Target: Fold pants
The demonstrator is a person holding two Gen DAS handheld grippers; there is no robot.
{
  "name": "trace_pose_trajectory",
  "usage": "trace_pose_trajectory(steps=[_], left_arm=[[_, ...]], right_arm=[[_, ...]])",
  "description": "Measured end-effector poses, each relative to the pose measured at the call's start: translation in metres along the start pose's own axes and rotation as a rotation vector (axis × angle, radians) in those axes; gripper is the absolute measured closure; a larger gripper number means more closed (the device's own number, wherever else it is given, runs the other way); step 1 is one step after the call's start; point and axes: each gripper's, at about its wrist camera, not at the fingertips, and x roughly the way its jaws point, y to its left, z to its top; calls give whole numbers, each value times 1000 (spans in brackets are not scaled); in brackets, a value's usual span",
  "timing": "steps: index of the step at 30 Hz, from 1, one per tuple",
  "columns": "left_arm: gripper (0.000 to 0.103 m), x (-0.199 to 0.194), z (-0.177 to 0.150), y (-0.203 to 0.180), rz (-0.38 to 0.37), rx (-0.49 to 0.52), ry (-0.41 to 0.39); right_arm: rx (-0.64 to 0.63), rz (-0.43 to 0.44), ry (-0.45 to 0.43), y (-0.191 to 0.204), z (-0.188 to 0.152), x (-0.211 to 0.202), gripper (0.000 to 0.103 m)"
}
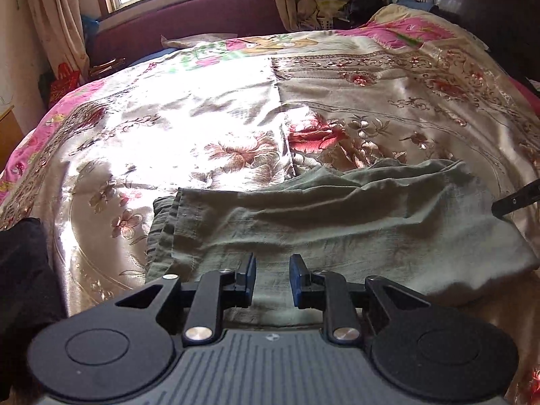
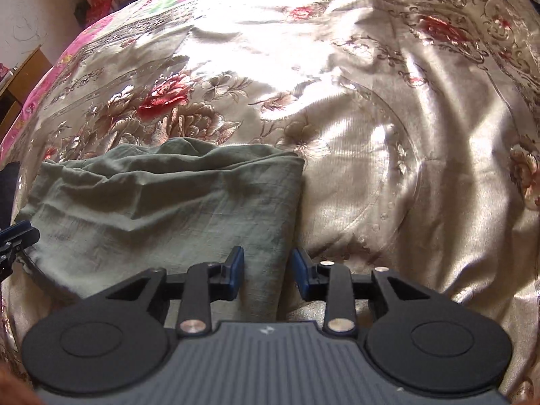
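Grey-green pants (image 1: 337, 222) lie folded in a flat rectangle on the floral bedspread, near the bed's front edge. They also show in the right wrist view (image 2: 162, 209). My left gripper (image 1: 272, 271) is open and empty, over the pants' near edge toward their left end. My right gripper (image 2: 267, 268) is open and empty, straddling the pants' right folded edge near its front corner. The right gripper's finger (image 1: 516, 199) shows at the right edge of the left wrist view. The left gripper's finger (image 2: 17, 233) shows at the left edge of the right wrist view.
The shiny floral bedspread (image 1: 209, 125) covers the whole bed. A dark garment (image 1: 23, 270) lies at the bed's left front. A purple bench (image 1: 189, 23), curtains and window are behind the bed. Pillows and a dark headboard (image 1: 489, 6) are at far right.
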Motion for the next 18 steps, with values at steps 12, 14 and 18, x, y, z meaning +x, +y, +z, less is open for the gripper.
trace_pose_trajectory(steps=[12, 14, 18], left_arm=[[66, 21, -6, -19, -46, 56, 61], [66, 22, -8, -15, -50, 20, 73], [65, 24, -9, -15, -42, -7, 88]], right_arm=[[160, 166, 29, -17, -13, 16, 63], [177, 179, 35, -19, -14, 19, 63], [171, 188, 35, -16, -13, 26, 59]])
